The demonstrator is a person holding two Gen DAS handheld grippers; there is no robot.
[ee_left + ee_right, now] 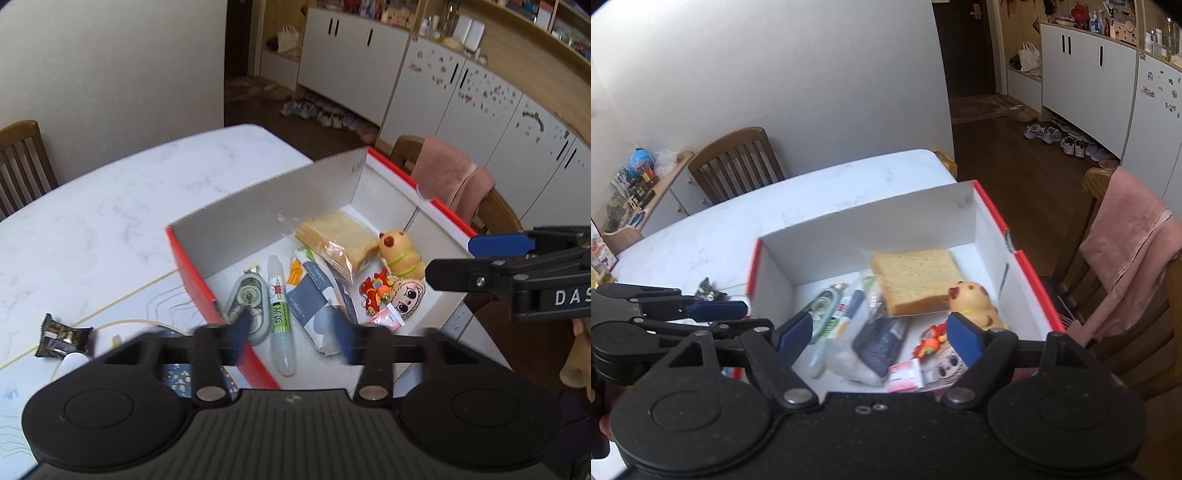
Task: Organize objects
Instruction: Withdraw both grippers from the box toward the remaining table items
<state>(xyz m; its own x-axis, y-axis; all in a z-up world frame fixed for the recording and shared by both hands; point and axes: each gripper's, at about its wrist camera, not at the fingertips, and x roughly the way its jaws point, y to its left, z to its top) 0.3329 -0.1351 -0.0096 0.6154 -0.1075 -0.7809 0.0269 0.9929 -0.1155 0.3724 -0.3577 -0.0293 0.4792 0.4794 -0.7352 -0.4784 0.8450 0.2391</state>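
Observation:
A red and white box [258, 199] [849, 236] stands on the white table. It holds wrapped bread [338, 242] [916, 280], a yellow toy [400, 254] [975, 304], a correction tape [247, 302] [823, 306], a glue pen [280, 314], a grey packet [314, 306] [881, 345], a red charm [376, 291], a doll-face charm [406, 295] and a pink sachet [388, 317] [905, 374]. My left gripper [291, 334] is open and empty over the box's near edge. My right gripper [882, 338] is open and empty above the box; it also shows in the left wrist view [461, 258].
A dark snack wrapper [62, 336] [707, 290] and a small white object [74, 362] lie on a mat left of the box. Wooden chairs [738, 162] stand around the table, one draped with a pink towel [450, 177] [1126, 236].

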